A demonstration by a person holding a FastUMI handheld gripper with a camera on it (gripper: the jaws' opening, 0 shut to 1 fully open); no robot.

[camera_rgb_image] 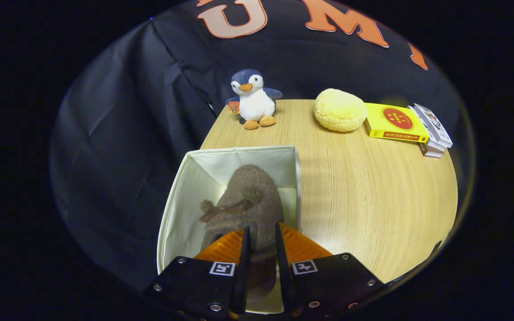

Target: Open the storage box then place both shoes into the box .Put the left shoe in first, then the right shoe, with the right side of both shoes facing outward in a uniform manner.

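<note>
One shoe (pixel 250 203), brown and fuzzy with a small bow on top, is seen in the gripper view held between the fingers of the hand-held gripper (pixel 260 258); both fingers are pressed against its sides near the heel, so the hand-held gripper is closed on it. The shoe is positioned inside the open storage box (pixel 185 196), a white fabric box whose lid cannot be made out, with the toe pointed toward the box's far wall. Whether the shoe rests on the box floor or hangs above it cannot be told. The box is set at the left edge of the wooden table (pixel 373 200), toward the near side. Beyond the box, at the far left corner of the table, a plush penguin (pixel 252 99) is stood upright. Along the far edge, a round yellow cushion-like object (pixel 339 109) is placed, and just beside it toward the far right corner a yellow book (pixel 395 122) and a small stack of books (pixel 433 131) are laid
</note>
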